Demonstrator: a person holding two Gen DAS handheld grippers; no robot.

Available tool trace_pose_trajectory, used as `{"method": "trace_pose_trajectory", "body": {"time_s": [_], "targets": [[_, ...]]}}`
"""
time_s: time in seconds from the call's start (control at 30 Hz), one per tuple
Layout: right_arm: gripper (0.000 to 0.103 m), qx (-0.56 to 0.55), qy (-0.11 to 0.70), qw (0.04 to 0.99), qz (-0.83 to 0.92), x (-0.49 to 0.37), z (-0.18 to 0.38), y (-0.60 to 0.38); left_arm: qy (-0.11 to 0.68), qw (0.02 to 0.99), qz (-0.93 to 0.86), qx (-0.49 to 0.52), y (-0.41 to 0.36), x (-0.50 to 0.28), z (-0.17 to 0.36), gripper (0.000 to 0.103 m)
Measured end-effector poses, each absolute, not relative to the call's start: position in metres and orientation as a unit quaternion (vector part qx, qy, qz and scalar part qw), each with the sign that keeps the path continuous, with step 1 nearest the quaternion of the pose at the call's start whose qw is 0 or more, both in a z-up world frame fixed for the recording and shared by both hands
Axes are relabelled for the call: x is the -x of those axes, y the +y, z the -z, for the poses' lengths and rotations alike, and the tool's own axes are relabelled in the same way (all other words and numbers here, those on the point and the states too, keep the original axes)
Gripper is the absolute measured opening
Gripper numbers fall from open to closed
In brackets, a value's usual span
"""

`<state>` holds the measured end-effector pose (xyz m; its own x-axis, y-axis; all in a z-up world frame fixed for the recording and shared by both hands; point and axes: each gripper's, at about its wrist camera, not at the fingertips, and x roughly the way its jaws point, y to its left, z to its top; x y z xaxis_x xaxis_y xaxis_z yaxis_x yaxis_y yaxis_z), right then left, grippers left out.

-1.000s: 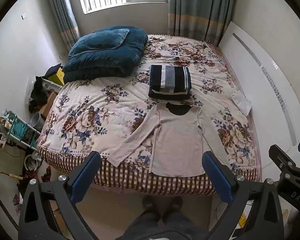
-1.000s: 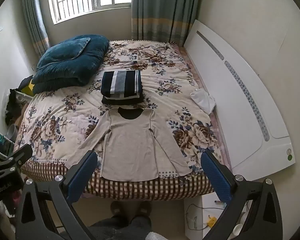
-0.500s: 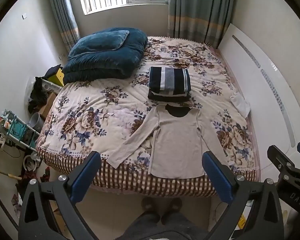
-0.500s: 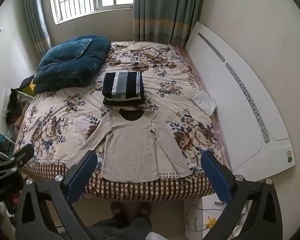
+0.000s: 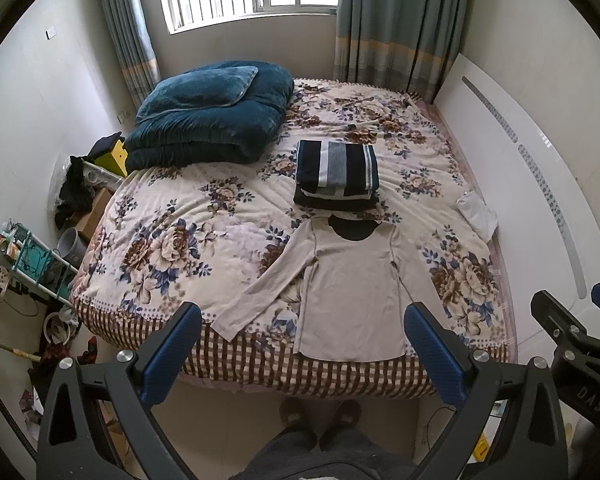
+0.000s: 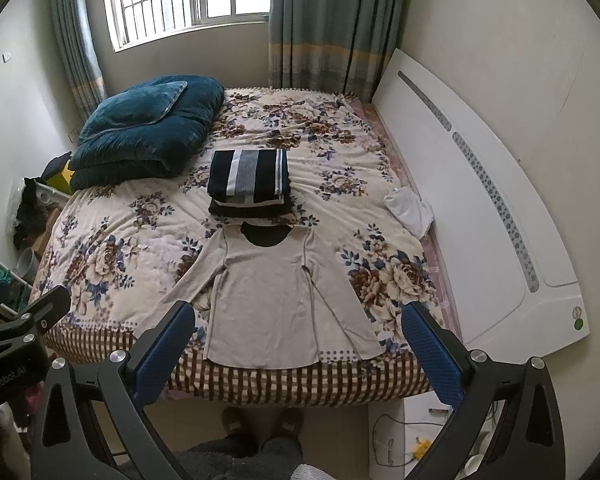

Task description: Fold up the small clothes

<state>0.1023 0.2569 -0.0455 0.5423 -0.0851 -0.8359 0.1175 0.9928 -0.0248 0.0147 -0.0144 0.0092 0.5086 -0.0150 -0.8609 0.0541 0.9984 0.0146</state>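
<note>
A beige long-sleeved top lies flat on the floral bed cover, hem at the near edge, sleeves spread; it also shows in the right wrist view. Behind its collar is a stack of folded dark striped clothes, also in the right wrist view. My left gripper is open and empty, held high above the near bed edge. My right gripper is open and empty at the same height; its body shows at the right of the left wrist view.
A folded teal quilt with a pillow sits at the bed's far left. A white cloth lies by the white headboard on the right. Clutter and a rack stand on the floor at left. The person's feet are at the bed's foot.
Both views have drifted slightly back and up, so the bed sits a little lower in frame. The clothes have not moved and both grippers stay open.
</note>
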Motion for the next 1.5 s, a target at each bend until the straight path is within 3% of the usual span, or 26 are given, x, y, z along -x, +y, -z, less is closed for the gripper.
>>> {"method": "trace_pose_trajectory", "body": {"time_s": [1.5], "targets": [[0.103, -0.021, 0.462, 0.885, 0.052, -0.101, 0.032, 0.256, 0.483, 0.875, 0.024, -0.012, -0.022, -0.021, -0.028, 0.103]]}}
